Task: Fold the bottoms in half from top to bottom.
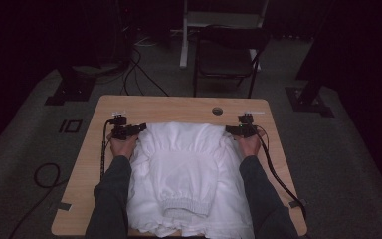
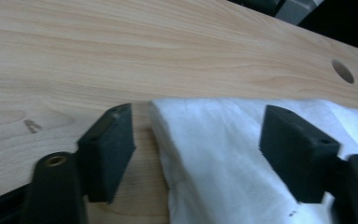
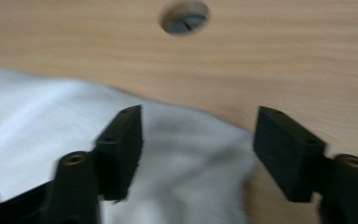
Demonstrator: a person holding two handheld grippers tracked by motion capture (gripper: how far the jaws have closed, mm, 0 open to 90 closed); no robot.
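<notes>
A white garment [image 1: 186, 174] with an elastic cuff lies folded on the wooden table [image 1: 179, 105]. My left gripper [image 1: 138, 128] sits at the garment's far left corner, my right gripper [image 1: 230, 129] at its far right corner. In the left gripper view the jaws stand wide apart over the white cloth's corner [image 2: 205, 140], pads off it, so the left gripper [image 2: 196, 149] is open. In the right gripper view the right gripper [image 3: 198, 149] is open too, with the cloth's edge [image 3: 191, 149] lying slack between the jaws.
A round cable hole [image 1: 217, 110] is in the table's far edge, seen also as the hole [image 3: 185, 17]. A black folding chair [image 1: 229, 55] stands beyond the table. Cables [image 1: 45, 177] lie on the floor at left. Both forearms rest along the garment's sides.
</notes>
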